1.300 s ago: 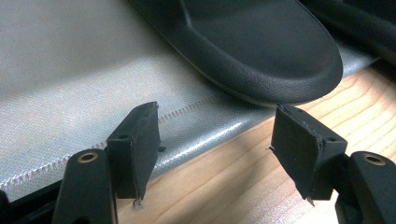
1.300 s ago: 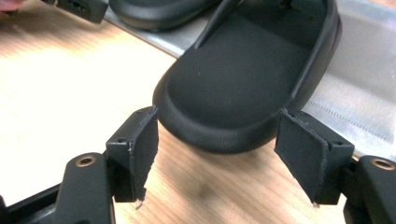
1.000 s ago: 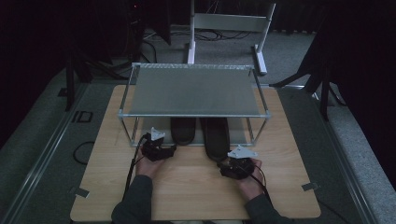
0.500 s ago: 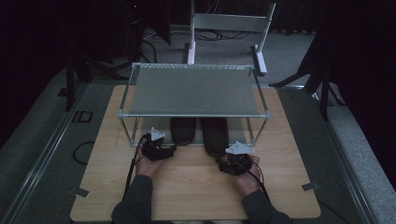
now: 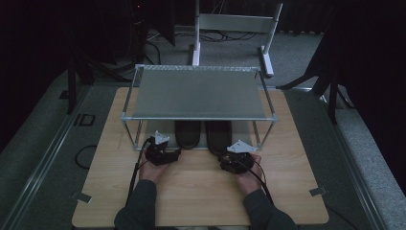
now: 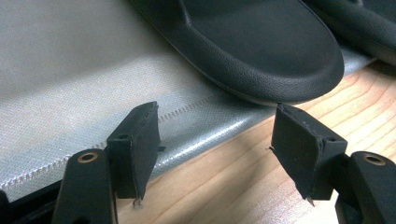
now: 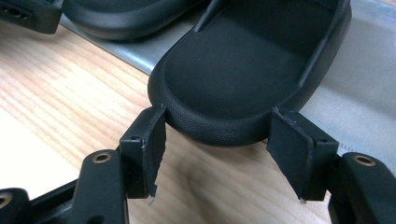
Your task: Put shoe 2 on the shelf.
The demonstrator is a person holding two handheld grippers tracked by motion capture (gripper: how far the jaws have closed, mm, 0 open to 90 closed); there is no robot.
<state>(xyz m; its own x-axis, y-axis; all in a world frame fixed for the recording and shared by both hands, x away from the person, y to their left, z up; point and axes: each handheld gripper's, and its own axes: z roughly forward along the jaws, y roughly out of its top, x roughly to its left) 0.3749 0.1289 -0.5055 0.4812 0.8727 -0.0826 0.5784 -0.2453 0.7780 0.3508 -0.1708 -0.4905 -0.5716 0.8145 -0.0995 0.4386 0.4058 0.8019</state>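
Two black slippers lie side by side on a grey mat under a wire shelf, the left slipper (image 5: 187,134) and the right slipper (image 5: 218,136). My left gripper (image 5: 162,149) sits on the table in front of the left one. In the left gripper view its jaws (image 6: 215,154) stand open, with that slipper's heel (image 6: 261,42) just ahead of the right jaw. My right gripper (image 5: 235,157) faces the right slipper. In the right gripper view its jaws (image 7: 217,135) are open, with their tips on either side of the heel (image 7: 233,79).
The shelf's grey mesh top (image 5: 198,93) hangs over the slippers on thin metal posts (image 5: 256,136). The grey mat (image 6: 70,70) ends at a stitched edge on the wooden table (image 5: 201,191). A white stand (image 5: 234,21) is on the floor behind the table.
My right gripper has slid forward and a little left, up to the right slipper's heel. The left gripper has stayed put.
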